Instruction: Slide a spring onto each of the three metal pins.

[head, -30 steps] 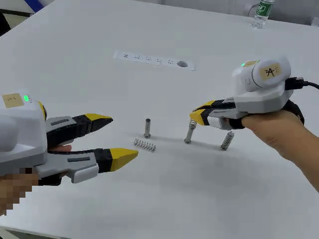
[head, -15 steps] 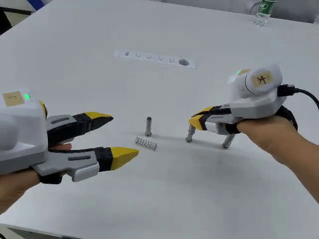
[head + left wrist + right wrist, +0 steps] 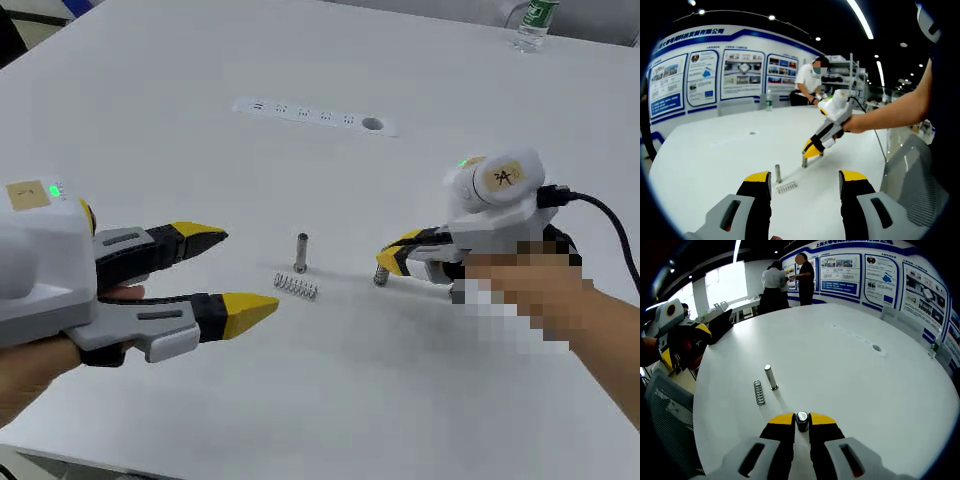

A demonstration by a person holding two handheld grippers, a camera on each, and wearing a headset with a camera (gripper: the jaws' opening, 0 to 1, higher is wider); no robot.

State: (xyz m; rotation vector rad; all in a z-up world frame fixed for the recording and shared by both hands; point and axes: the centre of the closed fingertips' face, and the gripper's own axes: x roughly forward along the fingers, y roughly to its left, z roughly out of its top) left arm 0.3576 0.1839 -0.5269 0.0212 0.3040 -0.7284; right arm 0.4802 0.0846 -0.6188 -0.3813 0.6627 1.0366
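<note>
The task is judged to be partly done. One bare pin [image 3: 301, 252] is seen standing upright on the white table [image 3: 150, 140], with nothing on its shaft. A loose spring [image 3: 296, 287] is laid flat just beside its base, touching neither the pin nor a gripper. At least this one spring is therefore left to be fitted.

The right gripper [image 3: 388, 258] is held low over a second pin [image 3: 381, 276], to the right of the bare one. In the right gripper view its jaws are drawn almost together, and the round metal head of that pin is pinched between the yellow tips. Coils appear to be wrapped round the lower shaft (the detail is small, so this is offered as a judgement only). If so, that spring is being seated or has just been seated.

The state of the third pin cannot be told, as the area behind the right hand is covered.

The left gripper [image 3: 228, 272] is held above the near left of the table, well apart from the bare pin and the loose spring. Its jaws are spread wide and nothing is held between them. It is pointed towards the loose spring, which is seen between its tips in the left gripper view. A pick-up of that spring is judged to be the likely next job.
</note>
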